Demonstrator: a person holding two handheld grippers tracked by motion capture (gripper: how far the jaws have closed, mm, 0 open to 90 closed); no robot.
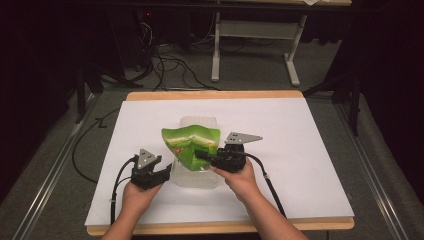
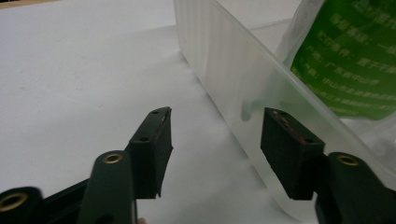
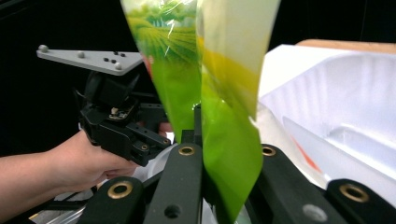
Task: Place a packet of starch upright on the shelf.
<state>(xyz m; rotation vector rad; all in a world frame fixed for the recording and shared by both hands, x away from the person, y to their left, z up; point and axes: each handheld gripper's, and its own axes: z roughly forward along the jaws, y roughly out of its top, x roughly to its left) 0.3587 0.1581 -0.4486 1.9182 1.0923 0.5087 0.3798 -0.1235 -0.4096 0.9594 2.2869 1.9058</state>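
A green printed plastic bag (image 1: 192,142) hangs upright over a clear plastic container (image 1: 196,181) in the middle of the white table. My right gripper (image 1: 206,155) is shut on the bag's near right side. In the right gripper view the bag (image 3: 219,93) rises from between the closed jaws, with the container (image 3: 336,93) to its right. My left gripper (image 1: 162,175) is open at the container's near left corner. In the left gripper view its gap (image 2: 217,135) holds nothing. One jaw sits close against the translucent wall (image 2: 224,60), and the bag (image 2: 350,60) shows beyond it.
A white sheet (image 1: 300,150) covers the wooden tabletop, with bare room on both sides of the container. Cables (image 1: 170,65) and a table frame (image 1: 255,45) stand on the floor beyond the far edge. The person's left hand (image 3: 79,163) shows in the right gripper view.
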